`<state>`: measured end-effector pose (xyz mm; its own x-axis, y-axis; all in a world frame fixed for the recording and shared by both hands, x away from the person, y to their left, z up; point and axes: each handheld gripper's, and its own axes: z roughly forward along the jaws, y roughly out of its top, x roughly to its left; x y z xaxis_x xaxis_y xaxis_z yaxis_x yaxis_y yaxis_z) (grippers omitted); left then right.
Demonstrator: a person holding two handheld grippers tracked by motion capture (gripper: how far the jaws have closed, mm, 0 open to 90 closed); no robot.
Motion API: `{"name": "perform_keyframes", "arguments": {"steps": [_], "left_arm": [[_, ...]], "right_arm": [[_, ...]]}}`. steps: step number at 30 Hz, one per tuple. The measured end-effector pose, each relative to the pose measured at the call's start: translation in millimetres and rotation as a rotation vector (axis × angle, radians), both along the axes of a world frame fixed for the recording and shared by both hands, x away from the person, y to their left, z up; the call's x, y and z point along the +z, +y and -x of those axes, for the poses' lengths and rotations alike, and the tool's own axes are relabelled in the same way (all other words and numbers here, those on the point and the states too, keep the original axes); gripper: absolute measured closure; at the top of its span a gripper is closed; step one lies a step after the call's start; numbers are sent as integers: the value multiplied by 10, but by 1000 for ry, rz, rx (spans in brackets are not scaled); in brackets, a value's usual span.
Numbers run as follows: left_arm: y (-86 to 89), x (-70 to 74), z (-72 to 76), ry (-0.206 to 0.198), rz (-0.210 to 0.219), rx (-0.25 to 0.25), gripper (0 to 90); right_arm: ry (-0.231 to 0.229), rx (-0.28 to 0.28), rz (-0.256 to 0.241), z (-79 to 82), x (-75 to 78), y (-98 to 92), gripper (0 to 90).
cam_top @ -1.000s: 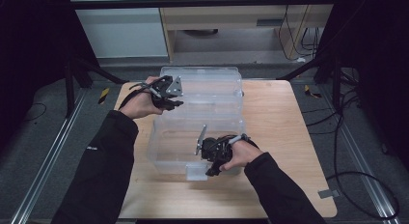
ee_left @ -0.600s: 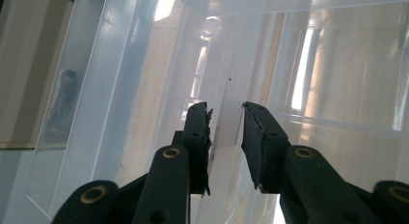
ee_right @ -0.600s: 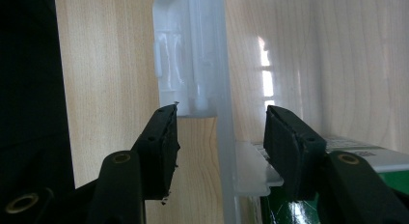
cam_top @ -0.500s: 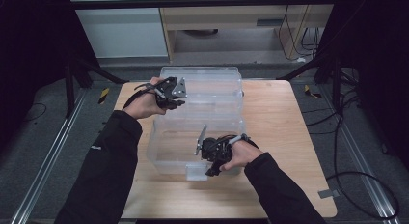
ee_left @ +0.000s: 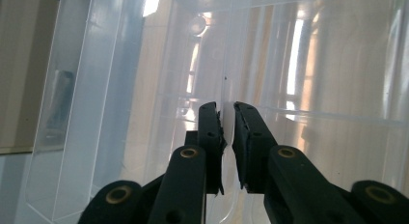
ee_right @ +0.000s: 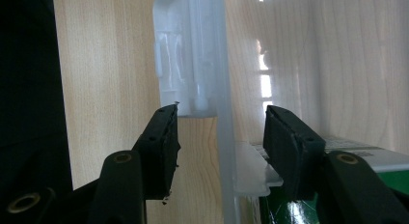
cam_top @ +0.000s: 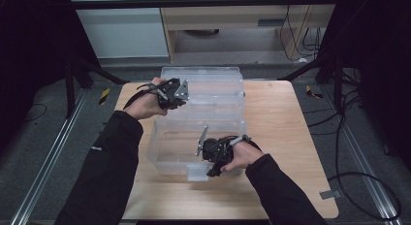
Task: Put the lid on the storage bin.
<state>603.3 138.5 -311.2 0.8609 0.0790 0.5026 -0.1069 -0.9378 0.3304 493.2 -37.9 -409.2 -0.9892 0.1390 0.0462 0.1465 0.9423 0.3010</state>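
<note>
The left claw (ee_left: 226,127) pinches the upright clear lid (cam_top: 208,87) of the plastic box (cam_top: 167,152) near the surface's (cam_top: 281,118) far edge. The right claw (ee_right: 222,137) gapes wide astride the box's near wall, beside its latch (ee_right: 181,64), above a green carton (ee_right: 386,185).

Wood table (cam_top: 286,118) w/ clear plastic box (cam_top: 213,89) on it.

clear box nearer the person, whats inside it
Through the clear box's wall, the right gripper view shows a green-and-white pack at the bottom. The right gripper hides the rest of it.
</note>
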Motion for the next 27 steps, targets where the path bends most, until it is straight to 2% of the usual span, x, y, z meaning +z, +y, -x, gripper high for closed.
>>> {"name": "perform_keyframes", "arguments": {"steps": [7, 17, 27], "left_arm": [[-19, 39, 38, 14, -7, 1, 847], [-48, 108, 137, 13, -47, -11, 862], [-31, 140, 295, 10, -32, -20, 865]], "right_arm": [[-4, 1, 0, 0, -4, 3, 478], [-4, -4, 4, 0, -7, 17, 480], [-7, -1, 7, -3, -7, 18, 481]]}}
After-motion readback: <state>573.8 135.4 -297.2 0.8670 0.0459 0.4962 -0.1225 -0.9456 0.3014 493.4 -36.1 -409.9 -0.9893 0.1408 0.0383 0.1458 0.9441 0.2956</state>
